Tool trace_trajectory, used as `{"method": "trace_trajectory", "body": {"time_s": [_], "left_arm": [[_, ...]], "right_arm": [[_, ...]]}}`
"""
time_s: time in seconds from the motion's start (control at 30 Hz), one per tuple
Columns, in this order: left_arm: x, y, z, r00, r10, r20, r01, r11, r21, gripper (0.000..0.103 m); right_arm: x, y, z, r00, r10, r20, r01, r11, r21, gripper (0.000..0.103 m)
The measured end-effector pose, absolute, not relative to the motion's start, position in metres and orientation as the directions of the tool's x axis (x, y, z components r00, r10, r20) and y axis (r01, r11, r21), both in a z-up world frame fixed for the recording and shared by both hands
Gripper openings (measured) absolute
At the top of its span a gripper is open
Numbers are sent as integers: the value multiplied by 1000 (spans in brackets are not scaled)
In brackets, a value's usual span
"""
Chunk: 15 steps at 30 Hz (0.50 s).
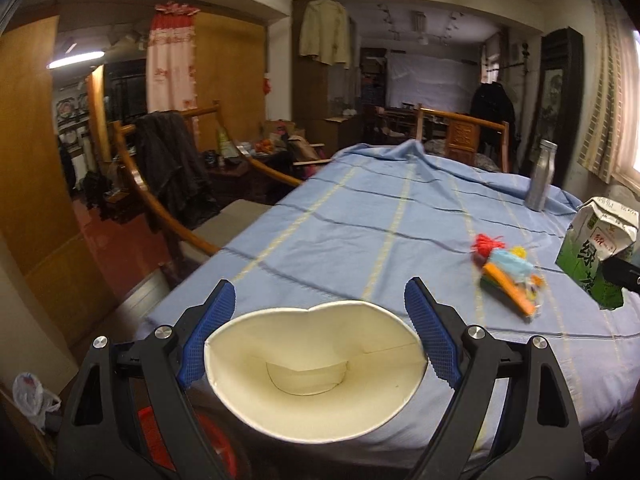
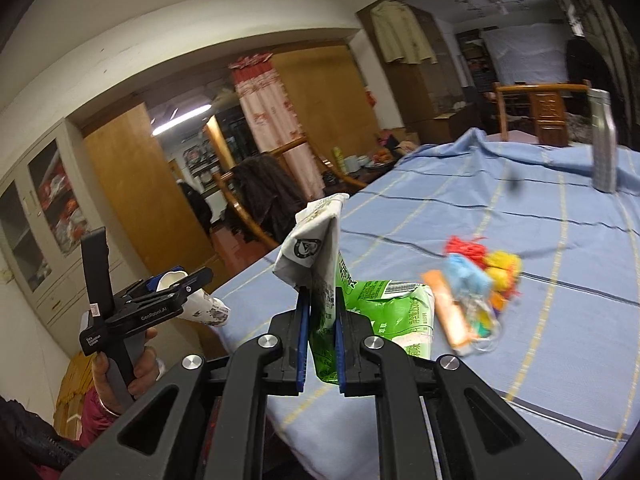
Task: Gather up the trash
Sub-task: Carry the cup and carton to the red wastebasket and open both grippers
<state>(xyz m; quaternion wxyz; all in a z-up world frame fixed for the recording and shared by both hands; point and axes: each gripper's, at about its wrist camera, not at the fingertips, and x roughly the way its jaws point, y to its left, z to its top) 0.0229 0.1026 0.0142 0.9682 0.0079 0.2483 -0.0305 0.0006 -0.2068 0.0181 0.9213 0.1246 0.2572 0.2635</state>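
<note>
Trash, three lots: paper cup (image 1: 316,368), white, rim squashed to a heart-like outline, mouth facing the left wrist camera, pinched between the blue pads of the left tongs (image 1: 320,312) at the near edge of the worktop; green-and-white carton (image 2: 360,300), crumpled, gable top bent over, clamped in the right tongs (image 2: 322,320), whose pads press together on its flattened wall; bundle of coloured scraps (image 1: 508,276), red and yellow tufts with blue and orange pieces, blurred, lying loose on the cloth just beside the carton. Left tongs held out past the worktop's edge by a hand (image 2: 120,376) gripping the black handle, dark sleeve and a bangle at the wrist. Worktop (image 1: 360,220) draped in a blue cloth with pale stripes, creased; metal bottle (image 1: 540,176) upright toward its far side. Room: wooden chairs (image 1: 464,132), dark coat over one, pink curtain (image 1: 170,60), wood-panel doors, cluttered far end.
</note>
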Motion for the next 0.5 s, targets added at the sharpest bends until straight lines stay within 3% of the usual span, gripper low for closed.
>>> {"method": "trace_trajectory", "body": {"time_s": [0.3, 0.5], "left_arm": [[-1, 193, -9, 854, 83, -513, -92, 996, 9, 84], [-11, 254, -41, 801, 135, -583, -169, 986, -3, 84]], "right_arm": [[18, -123, 26, 628, 630, -456, -537, 776, 331, 12], [28, -67, 25, 554, 661, -506, -592, 740, 320, 12]]}}
